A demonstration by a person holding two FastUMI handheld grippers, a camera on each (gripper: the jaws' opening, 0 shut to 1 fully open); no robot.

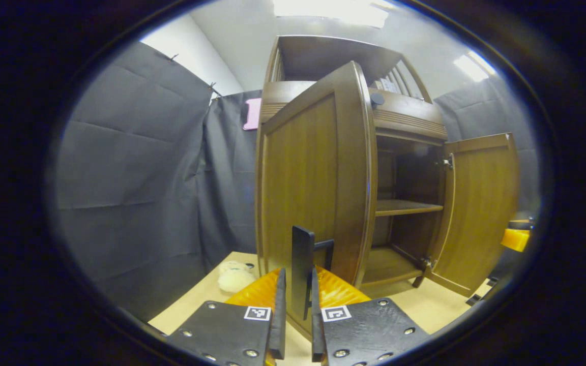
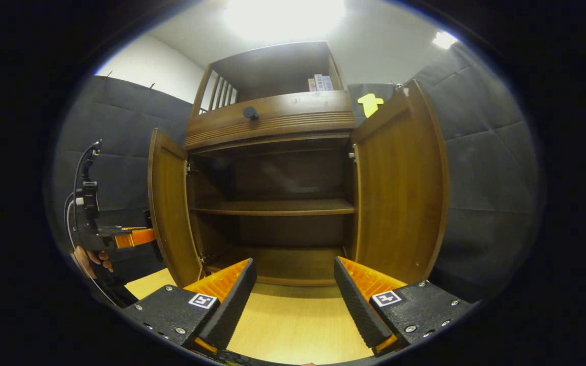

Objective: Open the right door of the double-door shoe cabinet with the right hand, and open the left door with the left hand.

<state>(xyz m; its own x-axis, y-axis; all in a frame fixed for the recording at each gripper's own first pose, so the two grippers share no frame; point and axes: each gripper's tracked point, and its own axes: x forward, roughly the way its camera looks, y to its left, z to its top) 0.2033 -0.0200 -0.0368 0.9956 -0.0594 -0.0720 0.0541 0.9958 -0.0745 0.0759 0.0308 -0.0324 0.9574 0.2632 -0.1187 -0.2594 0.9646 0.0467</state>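
**Both cabinet doors stood open, left handle not yet let go**

In the left gripper view, the left gripper (image 1: 295, 310) had its fingers closed almost together on the dark handle (image 1: 303, 264) of the left door (image 1: 313, 178), which was swung well out from the shoe cabinet (image 1: 405, 122). Beyond it the right door (image 1: 481, 208) also stood wide, and a shelf (image 1: 405, 207) showed inside. A pale soft toy (image 1: 234, 277) lay on the bench (image 1: 425, 305) beside the cabinet.

In the right gripper view, the right gripper (image 2: 295, 300) faced the open cabinet from the front with its fingers spread wide and nothing between them. The right door (image 2: 400, 193) was swung out to one side, the left door (image 2: 168, 203) to the other, with the left gripper (image 2: 130, 236) and a hand (image 2: 92, 259) just beside that door.

Judged from this, both openings looked essentially done. What seemed left was for the left fingers to release the handle and draw clear.
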